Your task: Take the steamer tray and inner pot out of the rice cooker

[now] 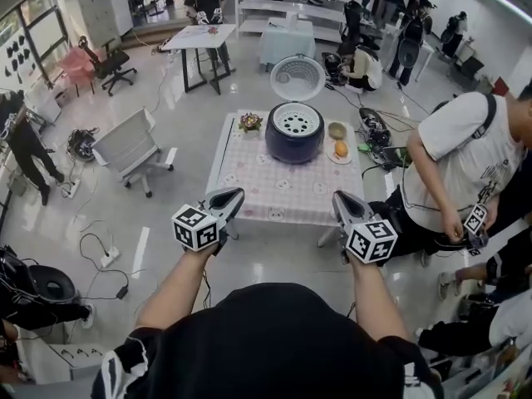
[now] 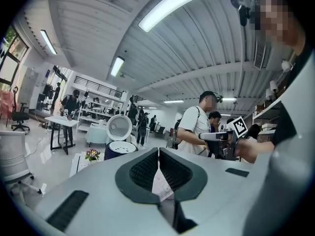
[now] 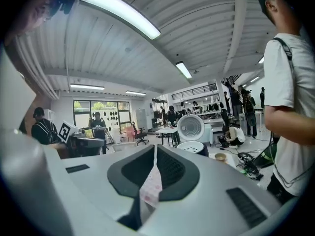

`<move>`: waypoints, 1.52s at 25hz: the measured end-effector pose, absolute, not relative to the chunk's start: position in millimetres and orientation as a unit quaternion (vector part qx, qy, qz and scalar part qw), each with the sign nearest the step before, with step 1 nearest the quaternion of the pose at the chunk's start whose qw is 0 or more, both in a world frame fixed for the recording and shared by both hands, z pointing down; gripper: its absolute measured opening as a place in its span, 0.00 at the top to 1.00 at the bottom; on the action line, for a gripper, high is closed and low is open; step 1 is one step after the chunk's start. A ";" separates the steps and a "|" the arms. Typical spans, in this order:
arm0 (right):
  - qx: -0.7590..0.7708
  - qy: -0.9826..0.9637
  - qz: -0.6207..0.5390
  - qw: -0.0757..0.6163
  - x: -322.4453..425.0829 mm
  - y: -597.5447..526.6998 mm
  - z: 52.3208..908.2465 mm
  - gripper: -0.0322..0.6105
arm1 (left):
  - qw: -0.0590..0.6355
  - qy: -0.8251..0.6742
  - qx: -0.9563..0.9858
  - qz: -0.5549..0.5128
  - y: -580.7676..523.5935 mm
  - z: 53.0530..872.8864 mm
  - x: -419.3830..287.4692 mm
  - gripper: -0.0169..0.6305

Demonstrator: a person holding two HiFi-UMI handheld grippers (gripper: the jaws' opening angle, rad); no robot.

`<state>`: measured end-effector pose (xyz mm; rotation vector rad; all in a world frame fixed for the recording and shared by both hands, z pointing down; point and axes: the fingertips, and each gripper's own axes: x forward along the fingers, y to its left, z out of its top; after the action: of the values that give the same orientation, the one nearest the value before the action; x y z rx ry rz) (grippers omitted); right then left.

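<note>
Table (image 1: 249, 191): small, under a pale patterned cloth, at the centre of the floor, far from both grippers.
Rice cooker (image 1: 295, 140): dark blue and round, at the middle of the table's far half.
Lid (image 1: 297, 77): white inside, swung fully up at the cooker's far side, so the mouth is clear.
Steamer tray (image 1: 297, 121): white and perforated, seated in the cooker's mouth, not yet lifted.
Inner pot: judged to sit under the tray, hidden from every view.
Left gripper (image 1: 235, 194): jaws closed together, holding nothing, near the person and well short of the table.
Right gripper (image 1: 339, 198): likewise closed and empty, level with the left one.
Plate (image 1: 332, 158): right of the cooker, carrying an orange fruit (image 1: 341, 149).
Bowl (image 1: 337, 130): small, just beyond the plate.
Flower pot (image 1: 250, 122): left of the cooker.
Step in hand: the approach. Close in first, spread both pairs of jaws, take the tray by opposite rim edges and lift it straight up, keeping clear of the lid.
Writing: none legible, only coded markers (image 1: 196, 227) on the grippers.
</note>
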<state>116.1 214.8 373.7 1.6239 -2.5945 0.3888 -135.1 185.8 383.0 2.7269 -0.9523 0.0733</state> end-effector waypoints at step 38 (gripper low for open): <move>0.504 -0.853 0.134 -0.006 114.7 58.9 406.0 0.27 | 0.159 -0.323 0.930 0.073 43.6 427.6 -132.3 0.47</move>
<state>114.7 58.9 406.0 1.5878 -2.6906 0.4236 -132.3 43.6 427.6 2.6588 -0.9231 0.2075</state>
